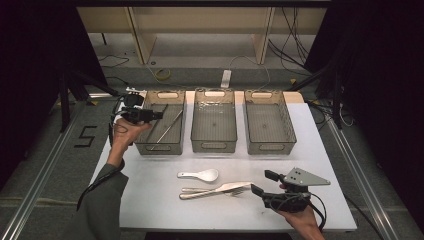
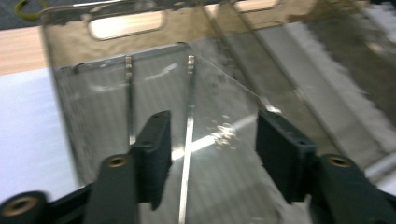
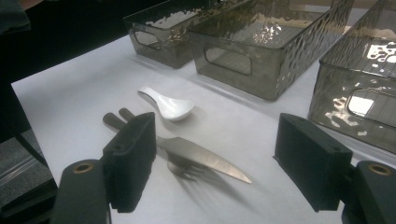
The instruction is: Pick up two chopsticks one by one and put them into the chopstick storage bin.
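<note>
Nearest the camera, the right hand-held gripper [image 1: 260,183] hovers with its jaws spread wide and nothing between them, aimed at the knife [image 1: 220,189] and the fork [image 1: 212,193], which lie crossed on the white desk [image 1: 150,200] just beside it. Just beyond the knife rests the white spoon [image 1: 199,175], apart from it. Farther from the knife stand three clear bins in a row: the right bin [image 1: 269,127] and the middle bin [image 1: 214,126] look empty, while the left bin [image 1: 161,129] holds two thin metal sticks [image 1: 169,125]. The left hand-held gripper [image 1: 156,115] hangs released over that bin. By my judgement sorting is partly done: the sticks are binned, and knife, fork and spoon are left
</note>
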`<state>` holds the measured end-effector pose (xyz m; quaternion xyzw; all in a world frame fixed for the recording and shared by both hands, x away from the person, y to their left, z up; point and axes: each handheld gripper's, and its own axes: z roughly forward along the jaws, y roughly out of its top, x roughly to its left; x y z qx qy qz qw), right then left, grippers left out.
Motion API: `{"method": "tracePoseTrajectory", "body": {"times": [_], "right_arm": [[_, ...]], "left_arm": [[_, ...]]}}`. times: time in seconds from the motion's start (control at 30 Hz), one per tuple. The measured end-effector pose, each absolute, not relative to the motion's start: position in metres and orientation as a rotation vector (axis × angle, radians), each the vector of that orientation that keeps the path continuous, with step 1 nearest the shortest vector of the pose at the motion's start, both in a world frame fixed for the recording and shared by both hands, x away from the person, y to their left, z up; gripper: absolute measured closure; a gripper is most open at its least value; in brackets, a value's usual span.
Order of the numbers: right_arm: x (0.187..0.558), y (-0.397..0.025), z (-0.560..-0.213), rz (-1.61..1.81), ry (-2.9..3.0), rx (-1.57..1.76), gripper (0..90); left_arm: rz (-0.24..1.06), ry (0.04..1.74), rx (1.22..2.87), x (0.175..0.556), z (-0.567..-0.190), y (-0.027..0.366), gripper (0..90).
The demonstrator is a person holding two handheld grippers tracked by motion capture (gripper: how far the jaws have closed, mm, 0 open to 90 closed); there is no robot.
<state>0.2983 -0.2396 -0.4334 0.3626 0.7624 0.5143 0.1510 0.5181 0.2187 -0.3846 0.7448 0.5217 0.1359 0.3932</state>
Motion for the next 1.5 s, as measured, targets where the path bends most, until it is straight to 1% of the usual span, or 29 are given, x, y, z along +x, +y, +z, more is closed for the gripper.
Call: {"method": "tracePoseTrajectory", "body": {"times": [0.07,0.13,0.2,0.27,0.33,0.4,0.57,0.73,0.9,1.07,1.2,1.3,1.5], "right_arm": [[0.298,-0.239,-0.433,1.477,2.189,1.040,30.1],[0.298,-0.239,-0.433,1.475,2.192,1.040,30.1],[0.298,-0.239,-0.433,1.479,2.192,1.036,30.1],[0.297,-0.238,-0.432,1.472,2.196,1.029,30.1],[0.297,-0.238,-0.432,1.480,2.194,1.030,30.1],[0.297,-0.238,-0.433,1.471,2.197,1.033,30.0],[0.297,-0.237,-0.432,1.473,2.198,1.030,30.0],[0.297,-0.238,-0.432,1.477,2.196,1.025,30.0],[0.297,-0.239,-0.432,1.476,2.196,1.026,30.0],[0.297,-0.242,-0.432,1.488,2.191,1.030,30.0],[0.298,-0.242,-0.433,1.486,2.196,1.031,29.9],[0.298,-0.242,-0.433,1.486,2.198,1.031,29.9],[0.298,-0.242,-0.433,1.489,2.198,1.031,29.9]], "left_arm": [[0.329,1.275,1.897,0.507,-0.382,0.214,37.8],[0.308,1.234,1.912,0.498,-0.382,0.209,34.6],[0.259,1.199,1.942,0.492,-0.378,0.204,30.5],[0.207,1.145,1.945,0.484,-0.375,0.200,29.6],[0.227,1.123,1.988,0.477,-0.374,0.192,27.9],[0.214,1.089,2.012,0.473,-0.373,0.187,26.6],[0.183,1.022,2.044,0.463,-0.372,0.175,25.6],[0.156,1.004,2.061,0.458,-0.378,0.171,23.4],[0.143,0.990,2.085,0.454,-0.382,0.164,23.4],[0.133,0.955,2.145,0.451,-0.389,0.152,22.9],[0.154,0.937,2.195,0.446,-0.395,0.144,22.4],[0.145,0.925,2.209,0.441,-0.399,0.139,22.4],[0.123,0.889,2.287,0.436,-0.409,0.127,22.4]]}}
